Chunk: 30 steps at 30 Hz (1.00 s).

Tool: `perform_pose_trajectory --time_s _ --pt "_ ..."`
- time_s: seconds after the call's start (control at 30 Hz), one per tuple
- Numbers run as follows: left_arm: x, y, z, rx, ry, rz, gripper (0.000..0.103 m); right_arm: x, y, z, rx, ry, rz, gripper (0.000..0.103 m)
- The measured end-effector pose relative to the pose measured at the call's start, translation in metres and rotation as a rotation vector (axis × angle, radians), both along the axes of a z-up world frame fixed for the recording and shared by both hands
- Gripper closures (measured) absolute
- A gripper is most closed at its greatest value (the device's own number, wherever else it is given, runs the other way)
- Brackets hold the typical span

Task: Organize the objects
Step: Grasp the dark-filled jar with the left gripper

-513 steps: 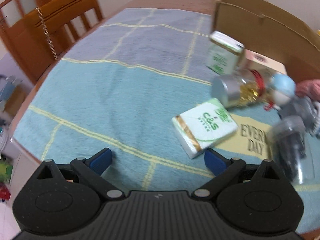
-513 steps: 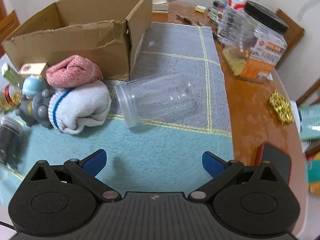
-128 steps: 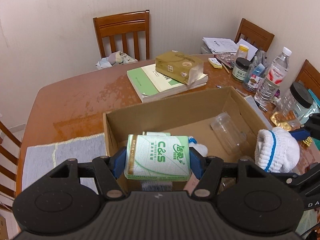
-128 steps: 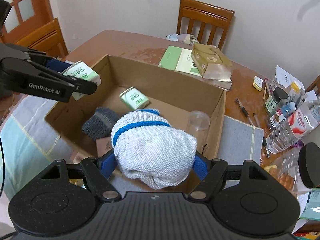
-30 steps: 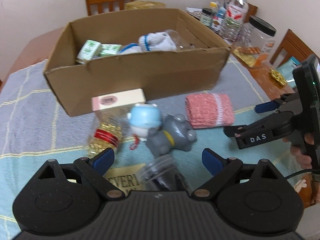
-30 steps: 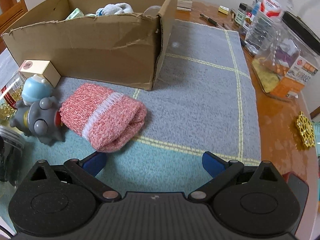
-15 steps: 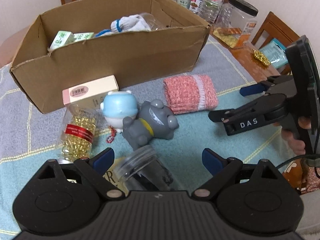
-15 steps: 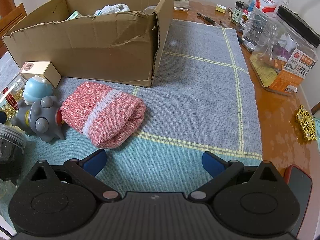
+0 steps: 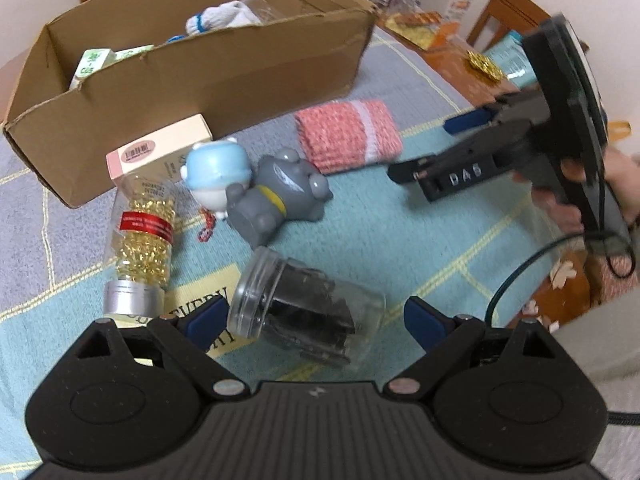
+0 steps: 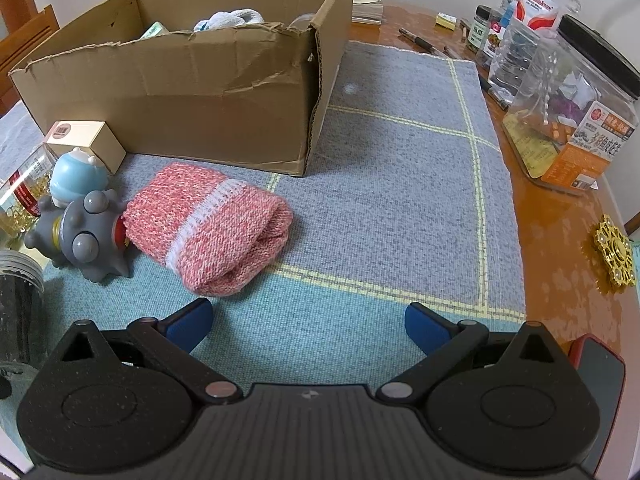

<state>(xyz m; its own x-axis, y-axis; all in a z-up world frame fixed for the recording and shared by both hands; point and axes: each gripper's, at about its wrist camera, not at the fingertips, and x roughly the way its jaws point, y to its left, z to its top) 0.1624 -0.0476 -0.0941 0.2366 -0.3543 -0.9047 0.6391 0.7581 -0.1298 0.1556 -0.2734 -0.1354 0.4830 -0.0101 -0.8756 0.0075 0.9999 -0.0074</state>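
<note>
My left gripper (image 9: 316,318) is open, low over the blue mat. A clear jar with dark contents (image 9: 304,312) lies on its side between its fingers, and the pads do not press it. Beyond it lie a grey toy (image 9: 276,196), a blue-capped toy (image 9: 216,168), a jar of gold pieces (image 9: 142,240) and a small cream box (image 9: 156,152). My right gripper (image 10: 306,324) is open and empty. A rolled pink sock (image 10: 208,232) lies just ahead of its left finger. The cardboard box (image 10: 200,92) behind holds a white sock and tissue packs.
A large plastic jar with a black lid (image 10: 572,120), a water bottle (image 10: 536,12) and small jars stand on the bare wood at the right. A gold ornament (image 10: 614,256) and a red-cased phone (image 10: 596,380) lie near the table's right edge.
My left gripper has rolled and come down closer to the mat, so the dark jar now lies between its fingers. The right gripper has stayed in place, still open.
</note>
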Motion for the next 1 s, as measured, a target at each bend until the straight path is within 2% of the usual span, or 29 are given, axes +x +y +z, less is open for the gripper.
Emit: perform_pose_trajectory --time_s 0.37,0.53,0.67,0.73,0.9,1.0 --pt "-0.007 -0.013 -0.013 0.09 -0.144 -0.074 0.009 0.001 0.0 0.001 0.001 0.006 0.015 0.0" --pt "-0.006 -0.011 -0.013 0.086 -0.163 -0.091 0.012 0.001 0.0 0.0 0.002 0.006 0.021 0.0" --pt "-0.009 -0.011 -0.013 0.079 -0.16 -0.119 0.02 0.001 0.0 0.0 0.002 0.006 0.02 0.0" --pt "-0.01 -0.012 -0.016 0.083 -0.165 -0.123 0.021 0.001 0.0 0.0 0.002 0.006 0.023 0.0" --pt "-0.003 -0.009 -0.017 0.077 -0.176 -0.06 0.028 0.002 0.005 0.0 0.001 0.004 0.057 0.0" --pt "0.004 -0.005 -0.018 0.066 -0.17 -0.012 0.028 0.003 0.012 0.0 0.002 -0.003 0.102 0.0"
